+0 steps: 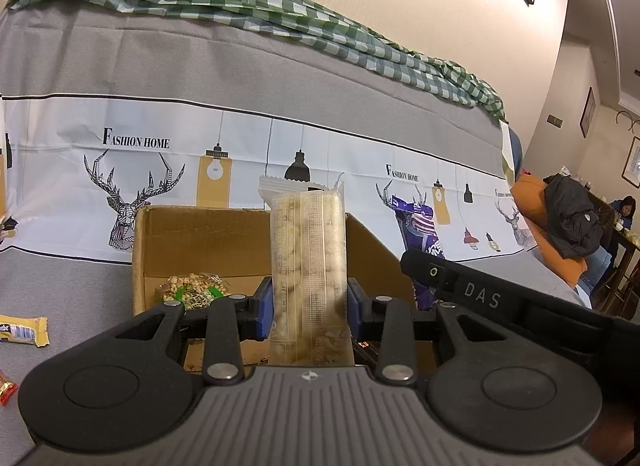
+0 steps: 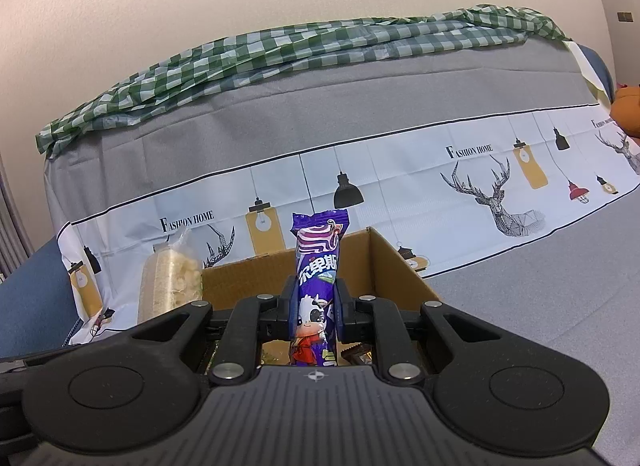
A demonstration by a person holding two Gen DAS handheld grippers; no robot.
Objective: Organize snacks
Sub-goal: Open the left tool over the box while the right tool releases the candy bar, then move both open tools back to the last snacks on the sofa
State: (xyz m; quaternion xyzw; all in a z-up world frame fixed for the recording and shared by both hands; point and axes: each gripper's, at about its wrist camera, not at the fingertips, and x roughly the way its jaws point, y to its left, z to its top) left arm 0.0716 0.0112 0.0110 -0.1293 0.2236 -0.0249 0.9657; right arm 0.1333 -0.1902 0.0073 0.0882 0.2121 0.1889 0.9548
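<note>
L gripper (image 1: 310, 306) clamps clear cracker pack (image 1: 307, 266) upright; R gripper (image 2: 316, 310) pinches purple candy pack (image 2: 318, 286), both over cardboard box (image 1: 200, 242).

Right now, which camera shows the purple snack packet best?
The right wrist view: the purple packet stands upright, clamped in the right gripper, print facing the camera. The left wrist view shows only part of it.

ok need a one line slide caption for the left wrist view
Left gripper holds a clear cracker pack upright above an open cardboard box on a grey cloth.
</note>
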